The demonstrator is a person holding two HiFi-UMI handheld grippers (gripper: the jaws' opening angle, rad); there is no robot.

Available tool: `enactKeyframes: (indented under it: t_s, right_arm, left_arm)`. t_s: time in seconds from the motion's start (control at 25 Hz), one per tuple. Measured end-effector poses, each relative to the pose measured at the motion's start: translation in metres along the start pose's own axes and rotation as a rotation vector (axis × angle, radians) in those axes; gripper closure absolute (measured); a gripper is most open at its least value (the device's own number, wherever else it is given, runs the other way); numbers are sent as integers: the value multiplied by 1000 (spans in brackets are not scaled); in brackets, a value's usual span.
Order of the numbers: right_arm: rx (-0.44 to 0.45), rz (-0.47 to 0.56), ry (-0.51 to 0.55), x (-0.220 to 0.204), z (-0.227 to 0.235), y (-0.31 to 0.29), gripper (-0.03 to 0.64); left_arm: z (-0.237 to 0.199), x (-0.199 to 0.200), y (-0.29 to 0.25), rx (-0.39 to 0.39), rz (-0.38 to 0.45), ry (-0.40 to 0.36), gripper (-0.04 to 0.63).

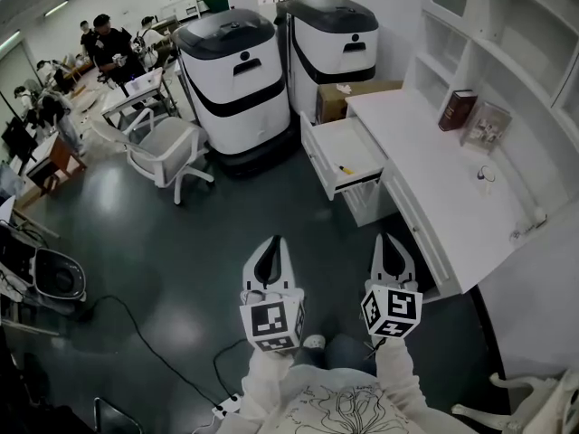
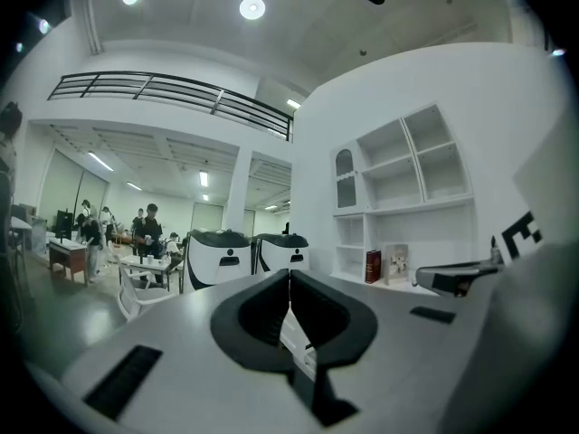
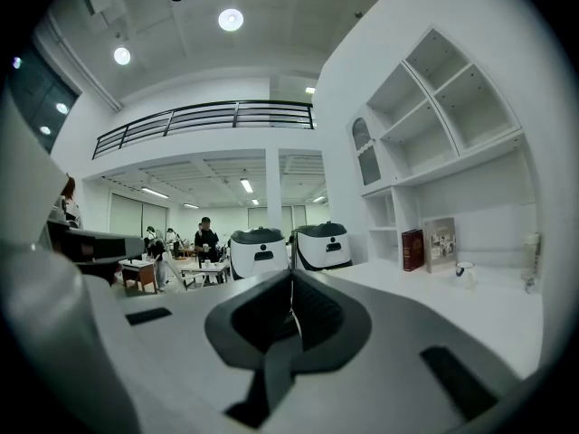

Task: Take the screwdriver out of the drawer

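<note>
The white desk (image 1: 434, 183) has one drawer (image 1: 346, 148) pulled out toward the dark floor. A small yellow-handled screwdriver (image 1: 345, 169) lies inside it near the front edge. My left gripper (image 1: 271, 245) and right gripper (image 1: 390, 240) hover side by side over the floor, well short of the drawer. Both point toward the desk. In the left gripper view the left gripper (image 2: 289, 283) has its jaws together with nothing between them. The right gripper (image 3: 291, 283) in its own view is likewise shut and empty.
Two large white-and-black machines (image 1: 237, 80) (image 1: 330, 43) stand beyond the drawer, with a cardboard box (image 1: 342, 99) beside them. A white office chair (image 1: 167, 147) sits to the left. Books (image 1: 457, 109) stand on the desk under white shelves (image 1: 507, 52). A cable (image 1: 136, 337) runs along the floor. People work at the back left.
</note>
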State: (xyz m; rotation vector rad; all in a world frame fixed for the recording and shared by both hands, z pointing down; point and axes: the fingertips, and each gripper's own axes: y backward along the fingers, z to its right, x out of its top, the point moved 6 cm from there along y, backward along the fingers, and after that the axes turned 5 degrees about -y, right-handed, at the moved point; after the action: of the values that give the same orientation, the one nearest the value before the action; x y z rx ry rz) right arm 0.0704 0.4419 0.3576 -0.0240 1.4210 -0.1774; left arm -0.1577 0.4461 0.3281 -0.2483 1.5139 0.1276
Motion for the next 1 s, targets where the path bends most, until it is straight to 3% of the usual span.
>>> enactKeyframes:
  t_s: [0.52,1.0]
  right_arm:
    - [5,-58,10,-17,-4,-43,614]
    - [39,-63,-2,1,41,-167,614]
  left_arm:
    - [-17,-19,-43,0,-54,19,588]
    - [-15,-9,-159,42,-62,2,588]
